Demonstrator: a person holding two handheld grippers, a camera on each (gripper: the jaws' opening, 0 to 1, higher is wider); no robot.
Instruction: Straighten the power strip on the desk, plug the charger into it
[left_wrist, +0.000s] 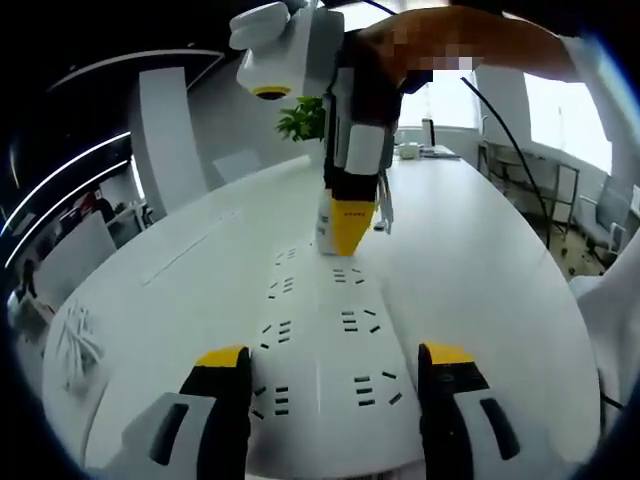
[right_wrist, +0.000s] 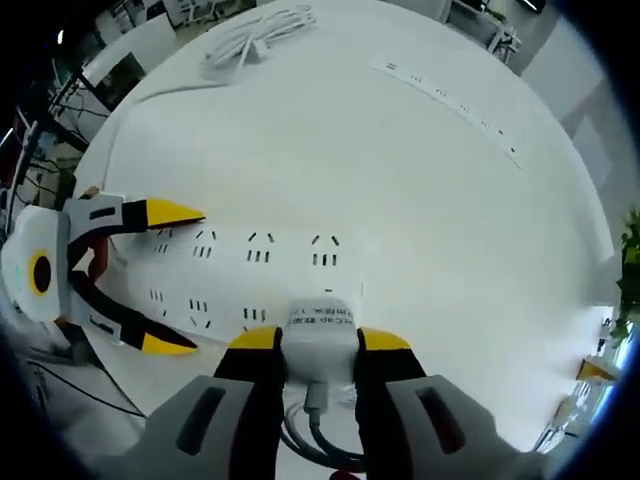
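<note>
Your power strip (left_wrist: 325, 340) lies flat on the white bench (left_wrist: 180, 270), and no plug is in its sockets. Your right tongs (right_wrist: 318, 345) are closed on the white charger (right_wrist: 320, 335) and hold it at the far end of the strip, its cable hanging toward you. Your left tongs (left_wrist: 335, 365) stand wide open, one jaw on each side of the strip's near end. A coiled white cable (right_wrist: 255, 35) lies well apart, near the bench edge. A green plant (left_wrist: 303, 118) stands at the far end.
</note>
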